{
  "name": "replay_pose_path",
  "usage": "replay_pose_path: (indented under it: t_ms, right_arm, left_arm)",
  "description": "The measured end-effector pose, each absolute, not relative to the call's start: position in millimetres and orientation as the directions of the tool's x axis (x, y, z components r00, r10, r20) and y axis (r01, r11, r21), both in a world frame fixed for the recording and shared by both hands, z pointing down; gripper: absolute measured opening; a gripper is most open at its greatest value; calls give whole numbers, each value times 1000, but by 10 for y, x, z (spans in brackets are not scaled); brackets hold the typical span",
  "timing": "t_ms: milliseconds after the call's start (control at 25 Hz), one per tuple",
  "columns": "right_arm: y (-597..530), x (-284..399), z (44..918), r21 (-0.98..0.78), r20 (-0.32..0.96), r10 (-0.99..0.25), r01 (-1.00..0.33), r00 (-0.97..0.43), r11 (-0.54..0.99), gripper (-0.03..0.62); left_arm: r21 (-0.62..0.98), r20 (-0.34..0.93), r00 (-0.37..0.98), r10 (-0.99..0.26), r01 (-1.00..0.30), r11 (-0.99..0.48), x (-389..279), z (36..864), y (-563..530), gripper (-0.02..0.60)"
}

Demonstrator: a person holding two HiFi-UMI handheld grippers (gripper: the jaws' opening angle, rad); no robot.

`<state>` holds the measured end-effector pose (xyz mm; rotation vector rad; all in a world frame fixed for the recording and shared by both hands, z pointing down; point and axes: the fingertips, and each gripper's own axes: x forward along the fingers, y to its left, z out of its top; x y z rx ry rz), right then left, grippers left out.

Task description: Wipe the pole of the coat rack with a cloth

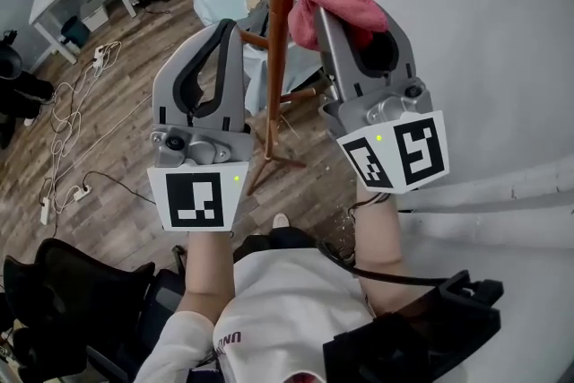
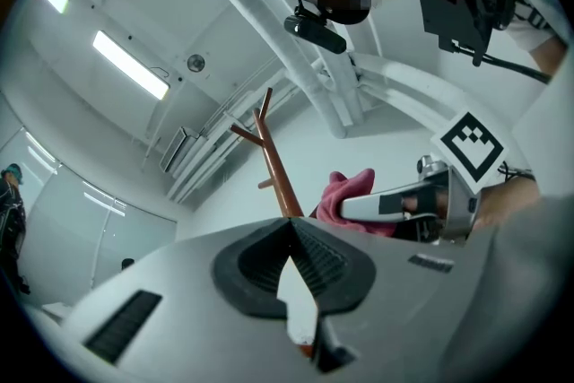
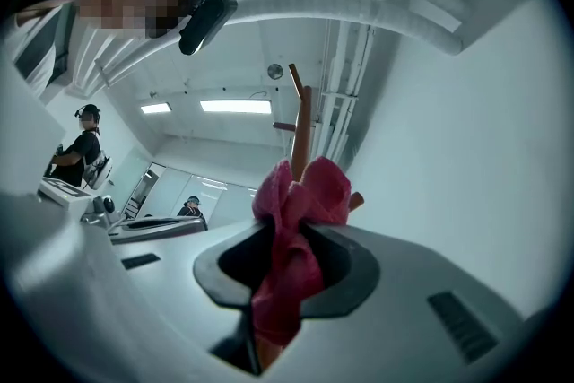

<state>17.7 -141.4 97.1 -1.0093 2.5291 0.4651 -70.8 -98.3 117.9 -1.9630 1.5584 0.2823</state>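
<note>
**Two claws, one cloth beside the pole**

Two jaws of the right gripper (image 3: 291, 233) are pressed on a pink cloth (image 3: 296, 193), which bulges out above their tips. The left gripper (image 2: 289, 224) has its jaws pressed together, with nothing inside. In the upper centre of the head view the wooden pole (image 1: 282, 22) stands between both claws, with the cloth just to its right. The cloth looks soft and light, so a deep pinch in the bunch seems safest. Whether cloth touches pole I cannot tell. The pole's top is cut off by the upper edge.
</note>
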Motion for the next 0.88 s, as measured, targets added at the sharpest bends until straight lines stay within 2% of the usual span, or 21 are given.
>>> replay_pose_path:
  t_ms: [200,400,880]
  right_arm:
    - [-1548,158,1047,161,-439,-576,-691,-689,704,92]
    - [-1609,99,1071,154,-444,-574,-689,-688,708,92]
    - [-1743,43,1202,151,-411,-600,-700,-686,698,92]
  left_arm:
    - [-337,-531,304,-791,-932,-132,-725,1064,-1179,12]
    - [-277,-575,345,-742,-935,-220,-892,824,-1272,12]
    - [-263,-596,323,-735,-943,-202,-1251,771,-1395,12]
